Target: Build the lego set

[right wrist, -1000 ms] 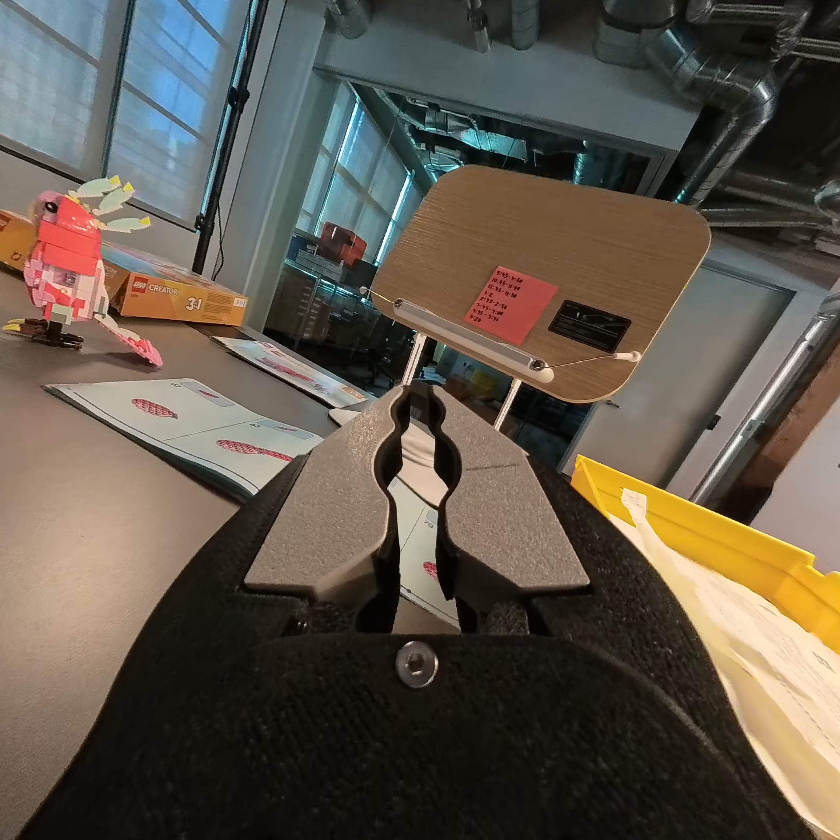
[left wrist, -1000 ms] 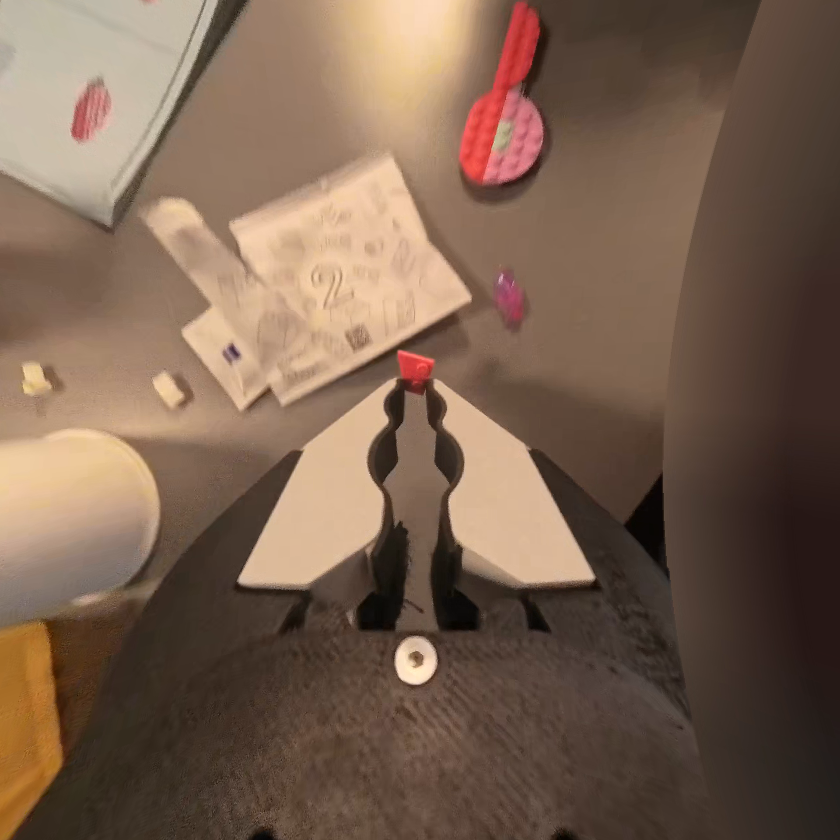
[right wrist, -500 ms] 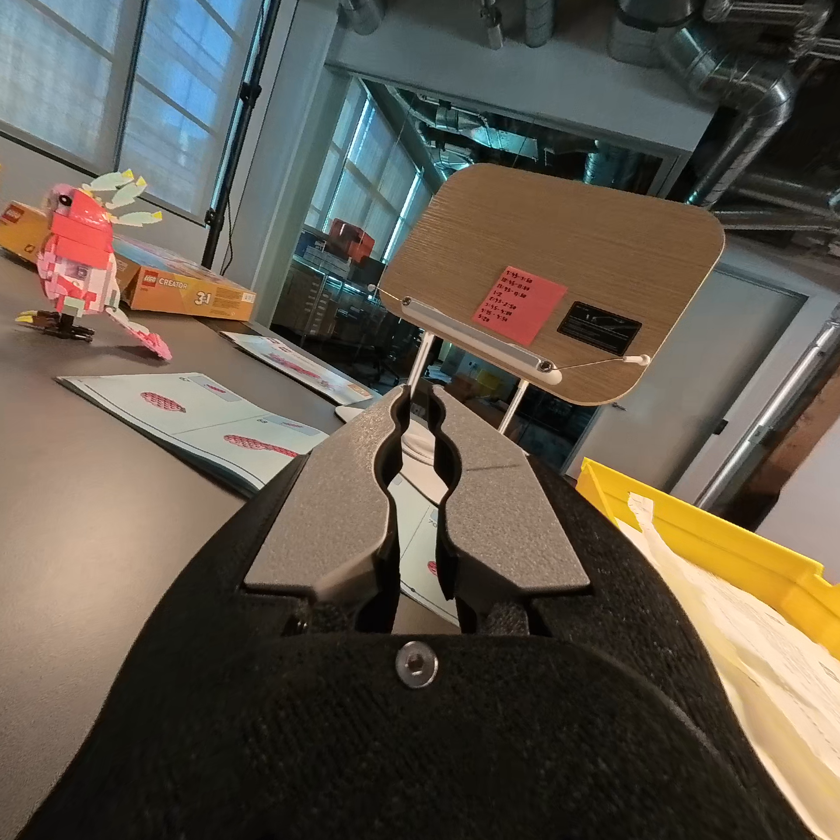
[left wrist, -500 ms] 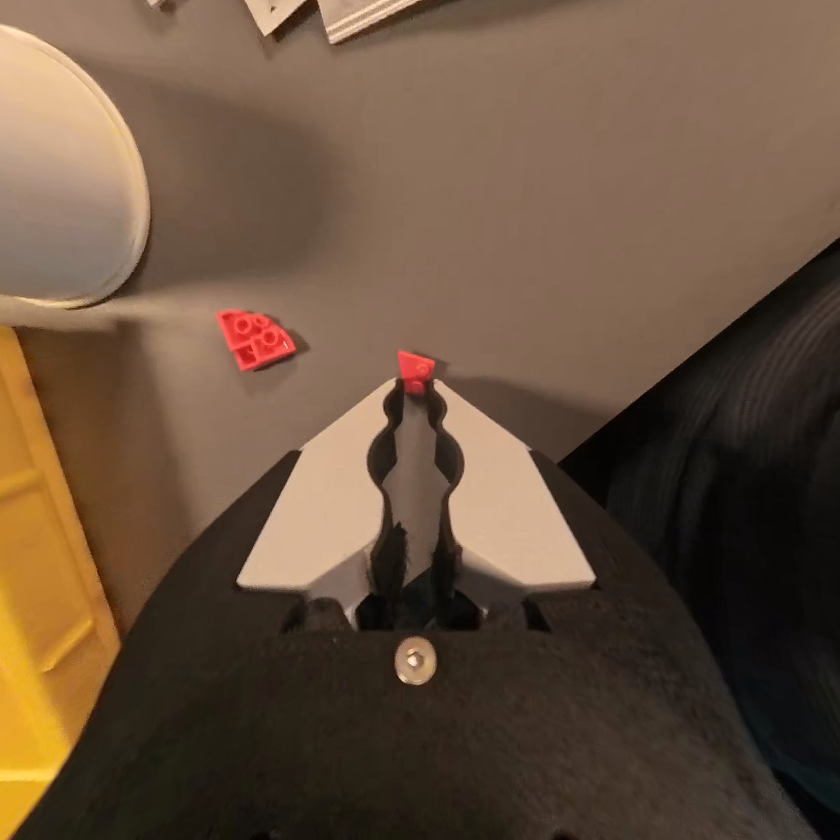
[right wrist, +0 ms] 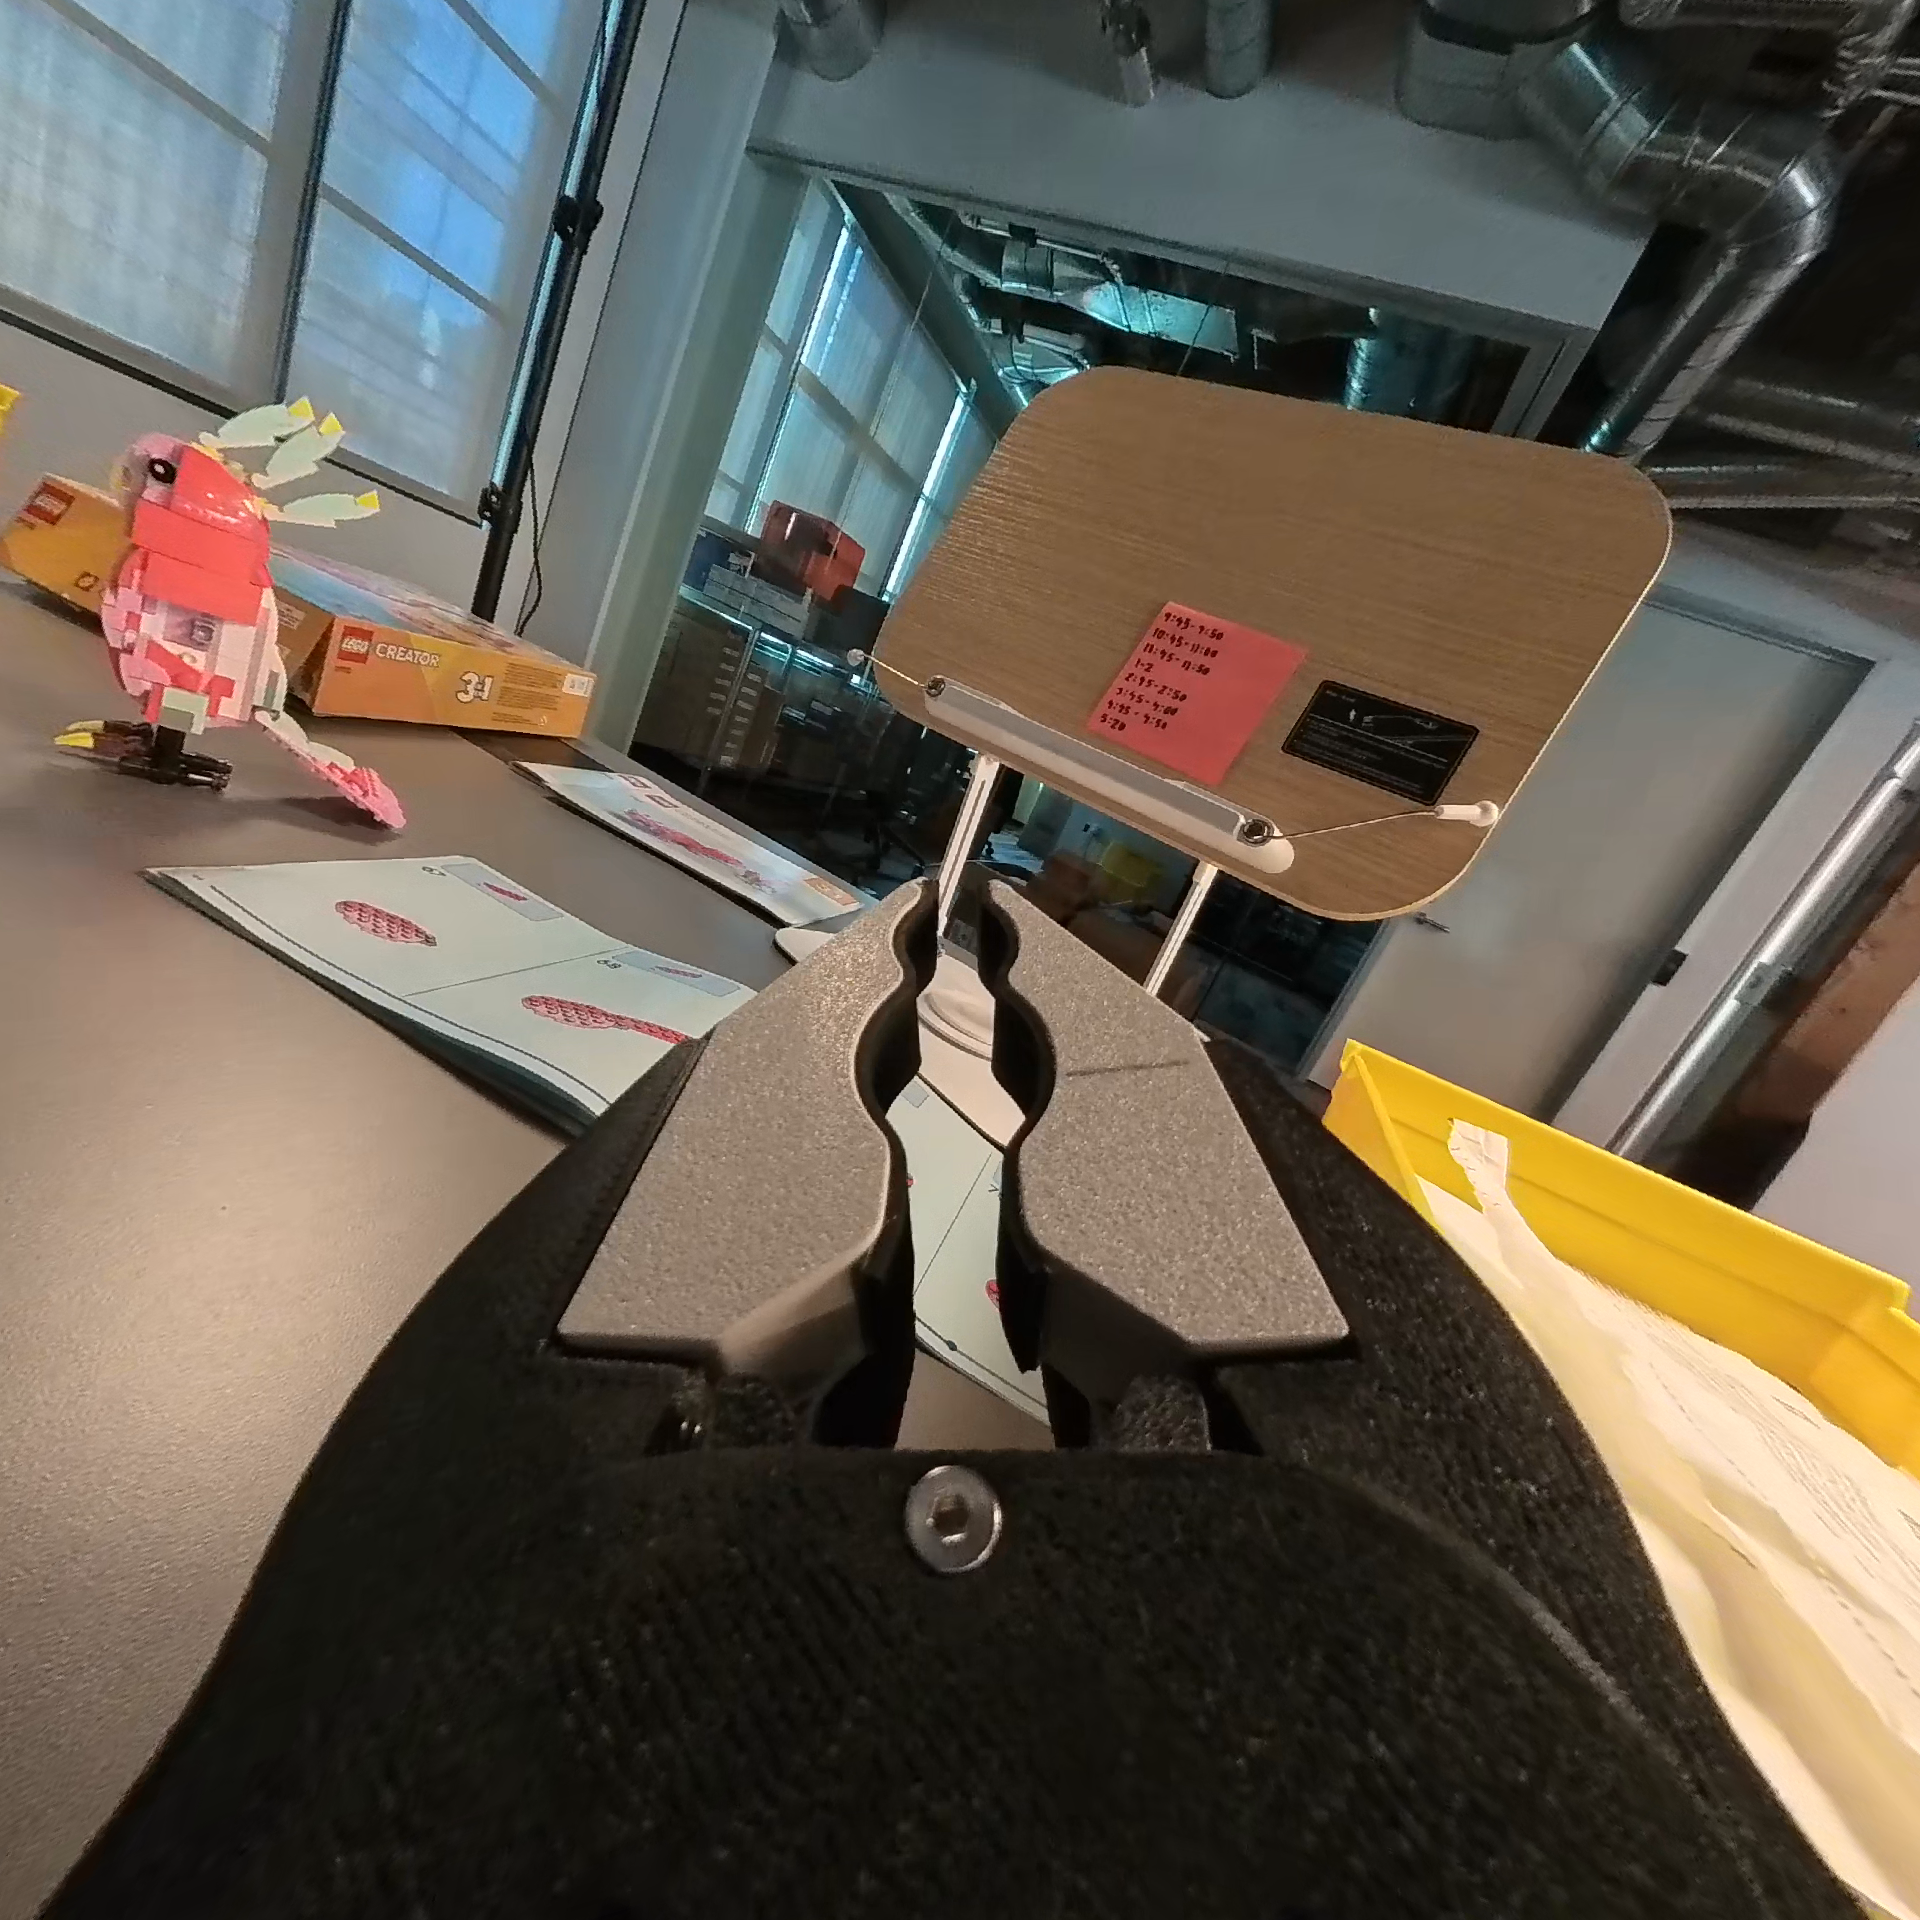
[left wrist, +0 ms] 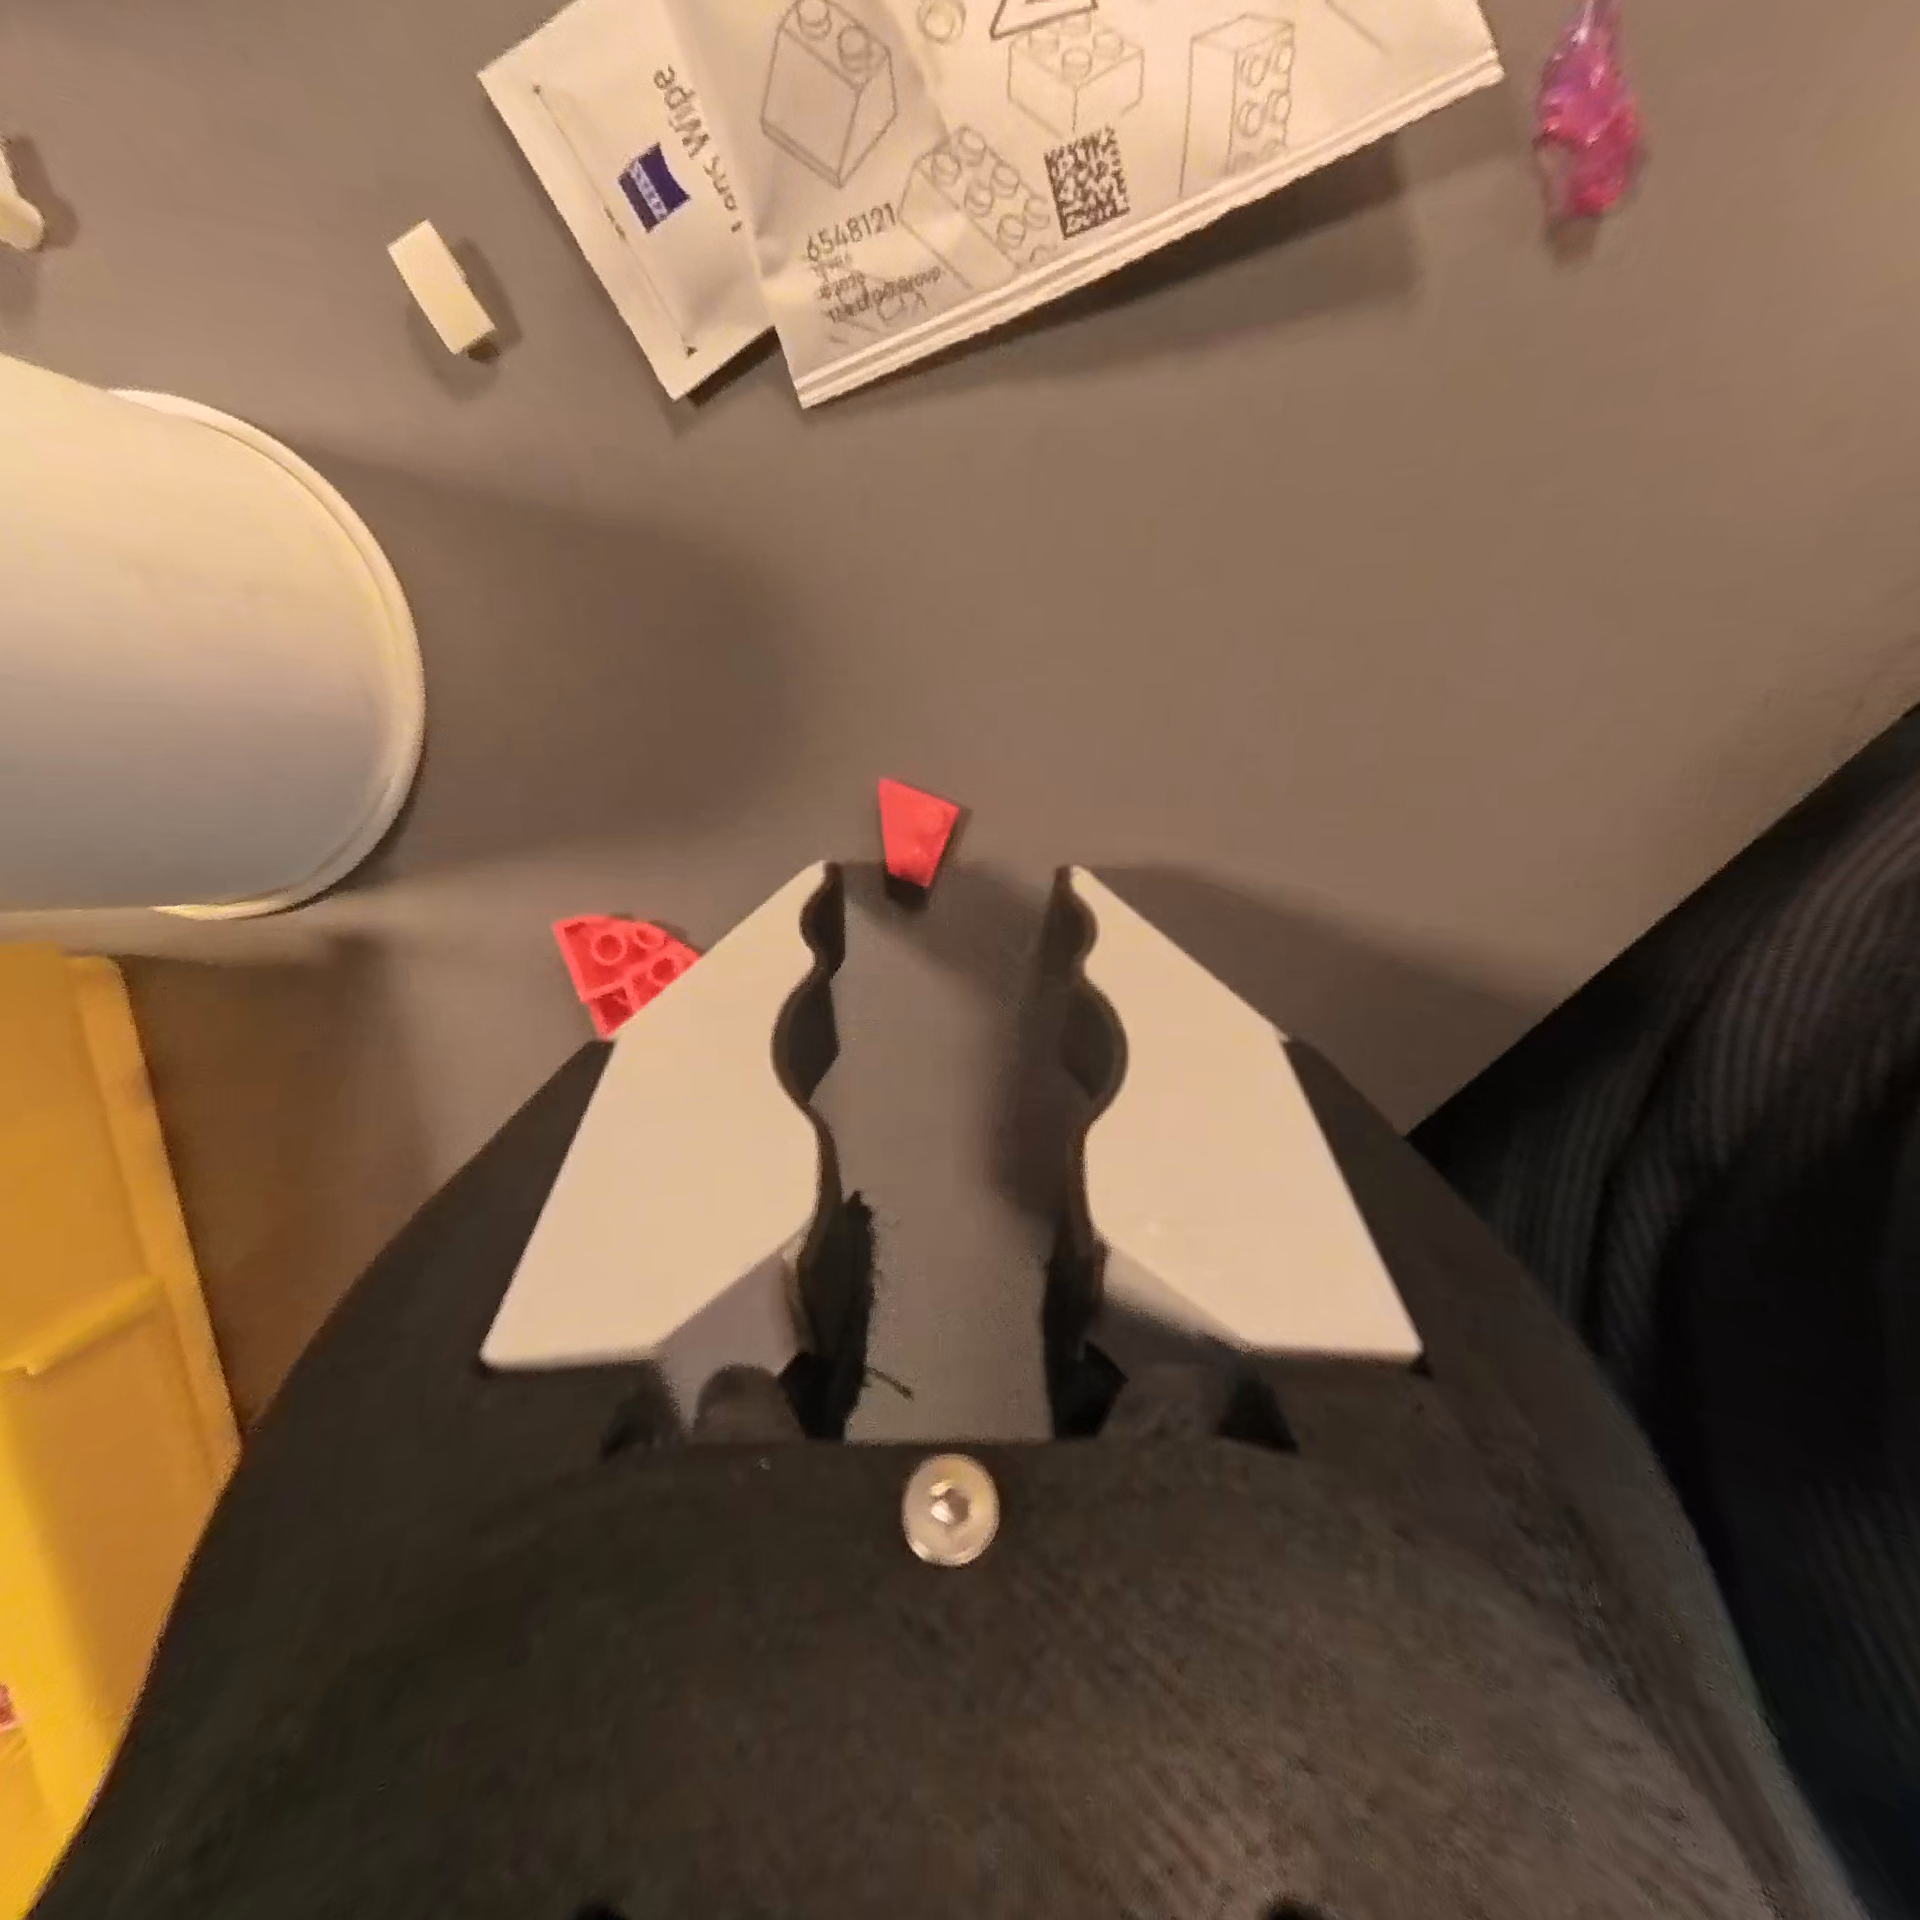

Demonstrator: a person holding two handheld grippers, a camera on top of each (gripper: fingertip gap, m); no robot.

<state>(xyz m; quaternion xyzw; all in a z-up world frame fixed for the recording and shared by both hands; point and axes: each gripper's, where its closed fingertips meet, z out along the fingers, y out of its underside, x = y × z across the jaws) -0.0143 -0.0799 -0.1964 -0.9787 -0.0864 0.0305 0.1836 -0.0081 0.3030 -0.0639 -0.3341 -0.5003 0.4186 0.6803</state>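
**Red wedge lying free between spread fingers**

While we are looking down the left gripper point(left wrist: 948, 868), a small red wedge plate point(left wrist: 916, 831) is lying on the grey worktop point(left wrist: 1195, 582) just past the fingertips. Its long axis is running away from us, the wide end pointing away and the narrow end pointing back into the gap. The jaws are standing wide apart, and neither pad is pressing on the wedge; it is sitting nearer the left finger point(left wrist: 727, 1039), with clear space on both sides. A second red plate point(left wrist: 613, 966), rounded and studded, is lying beside that finger and partly tucked behind it.

Toward the worktop's far edge, two white printed sachets point(left wrist: 935, 177) are overlapping, with a cream brick point(left wrist: 442, 275) and a clear pink piece point(left wrist: 1584, 125) to either side. A white cup point(left wrist: 177, 665) is standing near the yellow bin point(left wrist: 73, 1247) at the left edge.

The right gripper point(right wrist: 954, 896) is hovering above the worktop with its jaws nearly closed on nothing. Beyond it we are seeing open instruction booklets point(right wrist: 416, 956), a pink brick-built bird point(right wrist: 192, 623), an orange box point(right wrist: 436, 665), a wooden book stand point(right wrist: 1299, 623), windows and ceiling ducts.
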